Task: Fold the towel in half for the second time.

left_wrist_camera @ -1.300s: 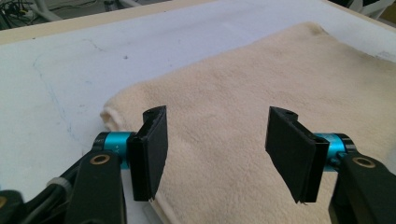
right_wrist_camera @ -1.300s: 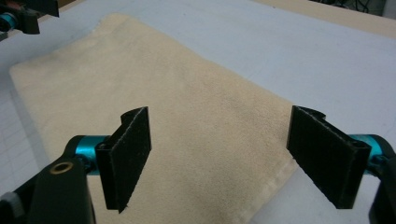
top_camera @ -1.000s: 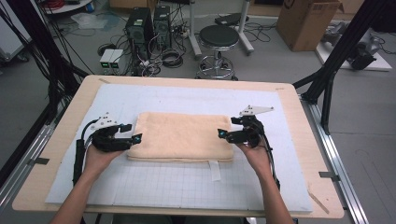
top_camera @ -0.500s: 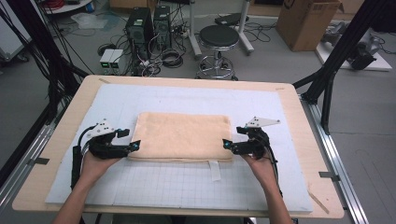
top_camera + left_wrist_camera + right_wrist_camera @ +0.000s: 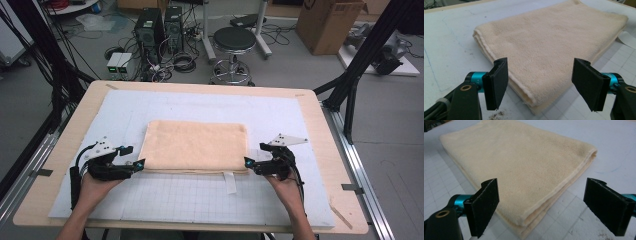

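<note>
A folded beige towel (image 5: 195, 146) lies flat on the white grid mat (image 5: 300, 125). My left gripper (image 5: 136, 156) sits low at the towel's near left corner. Its jaws stand open and have just been opening; the towel corner (image 5: 534, 100) lies between and beyond them, untouched (image 5: 544, 86). My right gripper (image 5: 254, 155) is at the near right corner, also open after just opening, and the corner (image 5: 524, 225) sits free between its pads (image 5: 549, 206). A white label (image 5: 229, 182) sticks out from the towel's near edge.
The mat covers most of the wooden table (image 5: 320, 150). Bare grid mat stretches between the towel and the near table edge. Beyond the far edge, a stool (image 5: 234, 40), computer cases (image 5: 160, 25) and cables stand on the floor.
Both grippers have drawn back from the towel's side edges, outward and toward the person, to its near corners. The towel lies as before.
</note>
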Available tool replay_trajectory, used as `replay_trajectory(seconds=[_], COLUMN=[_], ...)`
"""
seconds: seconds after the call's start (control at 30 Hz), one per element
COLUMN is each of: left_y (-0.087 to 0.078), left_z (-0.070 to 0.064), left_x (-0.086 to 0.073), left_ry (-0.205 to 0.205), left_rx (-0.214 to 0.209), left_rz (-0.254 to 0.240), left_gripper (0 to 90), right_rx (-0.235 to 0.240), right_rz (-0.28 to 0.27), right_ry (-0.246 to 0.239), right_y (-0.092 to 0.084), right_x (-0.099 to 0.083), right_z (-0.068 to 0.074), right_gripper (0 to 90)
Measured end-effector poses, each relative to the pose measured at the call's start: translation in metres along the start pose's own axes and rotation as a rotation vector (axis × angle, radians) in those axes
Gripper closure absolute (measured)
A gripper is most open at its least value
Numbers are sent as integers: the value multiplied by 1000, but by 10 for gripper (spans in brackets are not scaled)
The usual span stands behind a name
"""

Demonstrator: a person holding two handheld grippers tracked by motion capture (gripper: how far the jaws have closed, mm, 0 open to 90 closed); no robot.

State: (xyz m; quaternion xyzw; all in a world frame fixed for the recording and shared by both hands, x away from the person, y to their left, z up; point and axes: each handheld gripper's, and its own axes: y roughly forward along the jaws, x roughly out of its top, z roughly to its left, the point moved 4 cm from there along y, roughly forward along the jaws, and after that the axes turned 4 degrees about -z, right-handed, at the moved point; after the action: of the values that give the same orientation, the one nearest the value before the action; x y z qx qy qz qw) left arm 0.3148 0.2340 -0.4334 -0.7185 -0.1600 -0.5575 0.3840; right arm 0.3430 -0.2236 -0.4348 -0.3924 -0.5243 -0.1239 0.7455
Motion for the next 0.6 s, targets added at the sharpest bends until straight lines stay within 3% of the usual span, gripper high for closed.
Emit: replay_trajectory(seconds=[0.6], left_y=[-16], left_z=[-3], left_x=[-15], left_ry=[-10], left_rx=[17], left_rz=[-9], left_gripper=[279], right_rx=[-17], right_rz=[-9], right_ry=[-2], right_y=[-20], right_x=[-18], right_z=[7], right_gripper=[120])
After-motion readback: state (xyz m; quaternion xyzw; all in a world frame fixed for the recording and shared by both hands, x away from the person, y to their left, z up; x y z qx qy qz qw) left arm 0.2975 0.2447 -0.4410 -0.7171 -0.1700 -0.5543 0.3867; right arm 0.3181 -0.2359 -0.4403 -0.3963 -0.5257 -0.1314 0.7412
